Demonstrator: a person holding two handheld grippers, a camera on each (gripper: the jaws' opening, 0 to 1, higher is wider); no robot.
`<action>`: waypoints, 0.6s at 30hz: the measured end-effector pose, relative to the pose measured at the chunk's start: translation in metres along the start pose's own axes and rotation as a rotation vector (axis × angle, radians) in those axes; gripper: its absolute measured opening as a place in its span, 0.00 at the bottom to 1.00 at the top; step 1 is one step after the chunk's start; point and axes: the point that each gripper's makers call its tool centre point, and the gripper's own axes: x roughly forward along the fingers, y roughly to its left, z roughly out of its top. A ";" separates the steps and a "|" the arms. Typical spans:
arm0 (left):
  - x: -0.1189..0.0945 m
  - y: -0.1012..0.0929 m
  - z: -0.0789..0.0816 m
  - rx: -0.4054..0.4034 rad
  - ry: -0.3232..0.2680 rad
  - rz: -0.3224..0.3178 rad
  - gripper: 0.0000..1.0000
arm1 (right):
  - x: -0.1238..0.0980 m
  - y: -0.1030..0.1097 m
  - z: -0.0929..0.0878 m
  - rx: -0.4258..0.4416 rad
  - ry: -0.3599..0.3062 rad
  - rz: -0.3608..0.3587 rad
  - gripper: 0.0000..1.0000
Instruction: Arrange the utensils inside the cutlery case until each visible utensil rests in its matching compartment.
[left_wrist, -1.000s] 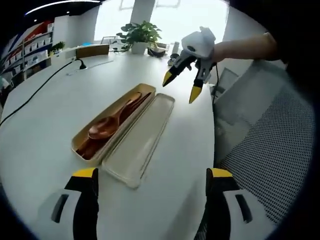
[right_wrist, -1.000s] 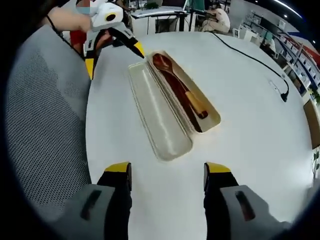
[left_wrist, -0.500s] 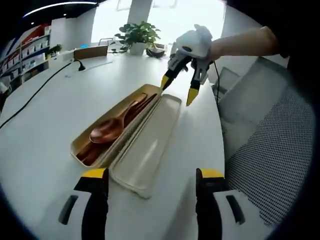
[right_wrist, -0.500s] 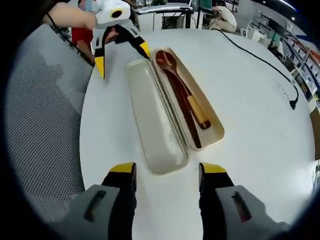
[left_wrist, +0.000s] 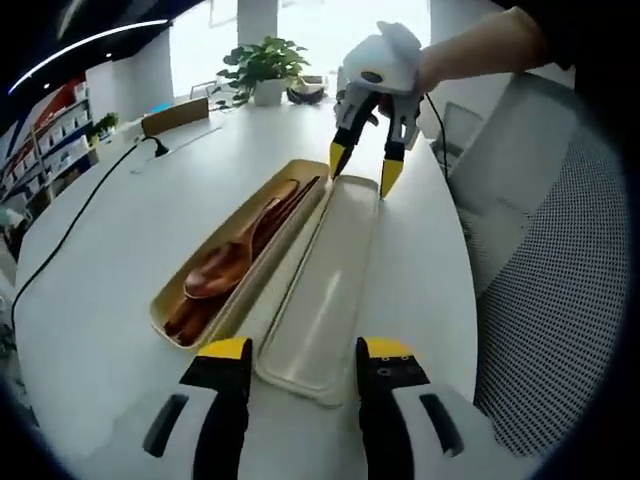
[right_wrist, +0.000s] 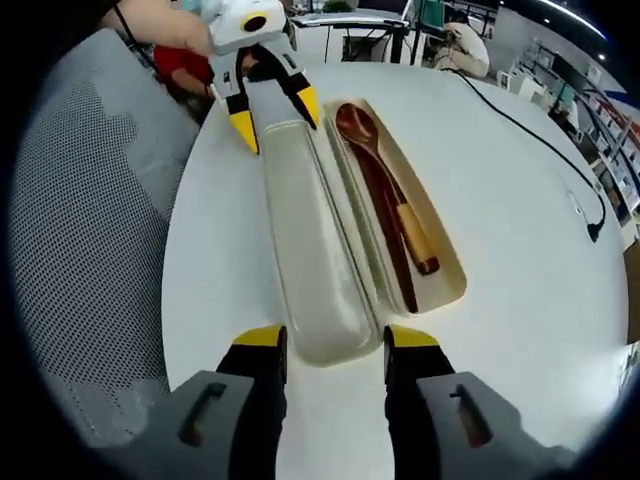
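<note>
The cutlery case (left_wrist: 240, 255) is judged light, stiff and smooth, likely to slide on the white tabletop (left_wrist: 120, 230); its lid (left_wrist: 325, 290) is best taken by the thin rims at both ends. In the left gripper view the beige case lies at mid-frame, lid open alongside, with a wooden spoon (left_wrist: 235, 260) and chopsticks (right_wrist: 385, 225) inside. The left gripper (left_wrist: 300, 355) and right gripper (right_wrist: 328, 343) are seen with fingers spread apart, nothing grasped, each straddling one lid end.

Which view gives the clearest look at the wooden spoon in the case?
The right gripper view: the wooden spoon lies full length, bowl and handle distinct. In the left gripper view the spoon appears foreshortened, overlapping the other utensils.
</note>
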 end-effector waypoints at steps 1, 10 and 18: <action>-0.001 0.000 0.000 0.003 -0.003 0.001 0.44 | 0.000 0.002 0.000 -0.004 0.002 0.003 0.36; -0.008 -0.013 -0.007 0.019 0.014 -0.022 0.44 | 0.002 0.024 0.005 -0.143 0.063 0.071 0.36; -0.007 -0.028 -0.009 0.051 0.017 -0.056 0.41 | 0.010 0.030 0.018 -0.186 0.070 0.094 0.37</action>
